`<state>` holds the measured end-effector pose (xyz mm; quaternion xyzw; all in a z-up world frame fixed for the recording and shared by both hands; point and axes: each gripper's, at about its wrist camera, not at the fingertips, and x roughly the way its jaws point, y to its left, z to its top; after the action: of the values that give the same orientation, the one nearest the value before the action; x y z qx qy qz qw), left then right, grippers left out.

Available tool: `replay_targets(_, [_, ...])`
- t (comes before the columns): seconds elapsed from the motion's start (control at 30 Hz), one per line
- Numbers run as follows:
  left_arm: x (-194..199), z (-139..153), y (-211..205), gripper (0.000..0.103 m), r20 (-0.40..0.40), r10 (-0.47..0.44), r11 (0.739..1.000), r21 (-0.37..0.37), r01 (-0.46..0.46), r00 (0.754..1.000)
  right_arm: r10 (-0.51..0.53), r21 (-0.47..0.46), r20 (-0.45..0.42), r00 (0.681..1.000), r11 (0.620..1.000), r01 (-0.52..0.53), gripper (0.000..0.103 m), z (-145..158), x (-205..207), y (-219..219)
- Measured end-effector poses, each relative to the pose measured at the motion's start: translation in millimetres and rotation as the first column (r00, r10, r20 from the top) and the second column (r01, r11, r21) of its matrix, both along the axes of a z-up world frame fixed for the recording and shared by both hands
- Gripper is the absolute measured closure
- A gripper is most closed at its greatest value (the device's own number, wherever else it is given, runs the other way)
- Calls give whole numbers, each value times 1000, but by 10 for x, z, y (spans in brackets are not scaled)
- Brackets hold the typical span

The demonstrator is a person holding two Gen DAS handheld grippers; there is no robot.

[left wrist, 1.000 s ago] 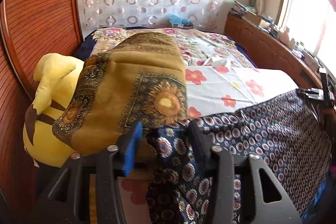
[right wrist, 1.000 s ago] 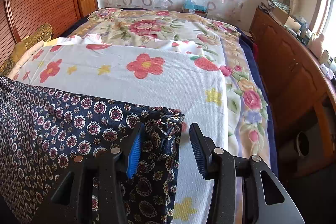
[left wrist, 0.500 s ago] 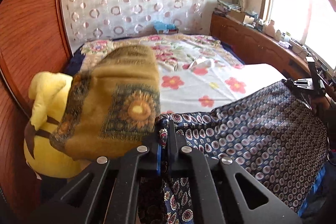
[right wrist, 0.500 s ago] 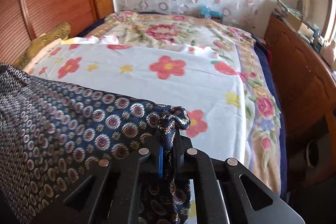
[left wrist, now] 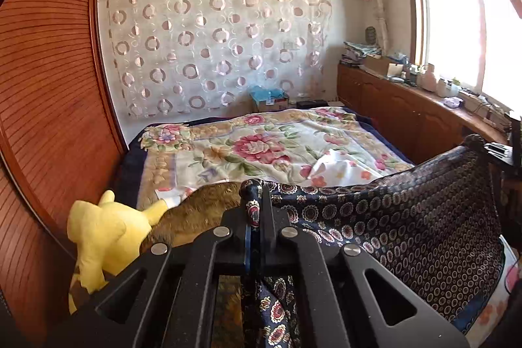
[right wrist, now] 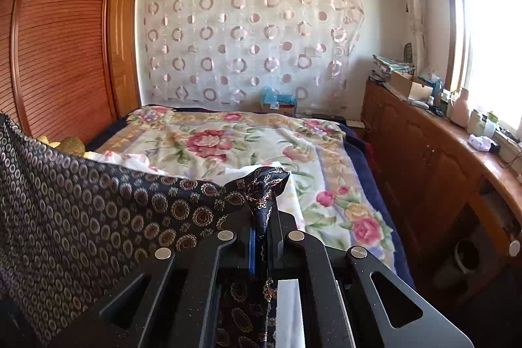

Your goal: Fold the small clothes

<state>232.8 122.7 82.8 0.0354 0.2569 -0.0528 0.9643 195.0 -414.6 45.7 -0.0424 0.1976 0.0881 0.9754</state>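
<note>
Dark patterned cloth (left wrist: 407,227), navy with ringed medallions, hangs stretched between the two claws across the lower half of both views. In the left wrist view the left claw (left wrist: 256,211) sits at bottom centre with its jaws pressed together on one bunched corner of the cloth, which runs from there toward the right edge of the frame. In the right wrist view the right claw (right wrist: 262,225) is likewise clamped tight on the opposite corner (right wrist: 264,185), a knot of fabric poking up above the fingertips, and the cloth spreads away to the lower left. Both claws have just been closing, each with the cloth between its jaws. Behind the cloth lies the bed (left wrist: 261,149) under a floral blanket, filling the middle of each frame. A yellow plush toy (left wrist: 104,237) sits at lower left of the left wrist view, touching a brown patterned cushion (left wrist: 202,211) just beside the claw.
</note>
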Motion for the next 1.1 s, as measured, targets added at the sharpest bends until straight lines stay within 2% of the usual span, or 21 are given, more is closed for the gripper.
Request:
replay_targets(0.1, [351, -216, 36, 98, -98, 0, 1000, -9, -1, 995, -34, -22, -43, 998, 999, 33, 99, -78, 215, 26])
replay_targets(0.17, [523, -401, 55, 93, -151, 28, 999, 19, -26, 988, 13, -11, -189, 982, 1000, -15, 95, -236, 488, 163])
replay_targets(0.2, [563, -480, 63, 89, -170, 20, 1000, 13, -18, 985, 3, -23, -232, 973, 1000, -8, 91, -306, 584, 223])
replay_targets(0.23, [559, -551, 78, 85, -187, 16, 1000, 2, -16, 982, -22, -46, -246, 969, 999, 11, 86, -372, 628, 252])
replay_targets(0.3, [458, -655, 102, 63, -196, 14, 1000, -12, -16, 981, -46, -85, -256, 966, 996, 25, 85, -465, 626, 325])
replay_targets(0.33, [395, -689, 102, 62, -198, 11, 1000, -16, -15, 980, -42, -77, -260, 965, 997, 23, 85, -493, 587, 336])
replay_targets(0.4, [234, -762, 93, 54, -212, 8, 1000, -22, -13, 977, -22, -46, -262, 965, 999, 10, 85, -500, 488, 360])
replay_targets(0.47, [38, -819, 83, 50, -218, 6, 999, -31, -13, 976, -17, -45, -268, 963, 999, 6, 85, -504, 373, 354])
replay_targets(0.57, [-253, -917, 70, 50, -231, -7, 999, -42, -2, 973, 7, -22, -264, 965, 1000, -14, 84, -510, 100, 267])
replay_targets(0.67, [-562, -1010, 41, 50, -219, 18, 999, -40, -28, 975, 18, -4, -253, 967, 1000, -20, 84, -480, -202, 70])
replay_targets(0.77, [-755, -1113, 33, 50, -229, 21, 998, -58, -36, 973, 2, -21, -265, 964, 1000, -8, 84, -536, -429, -74])
replay_targets(0.9, [-917, -1222, -7, 50, -244, 19, 997, -69, -36, 970, 11, -15, -295, 955, 1000, -16, 84, -592, -800, -152])
replay_targets(1.1, [-1019, -1342, -60, 50, -246, 32, 998, -51, -46, 969, -16, -37, -319, 948, 999, 5, 84, -649, -1069, -149])
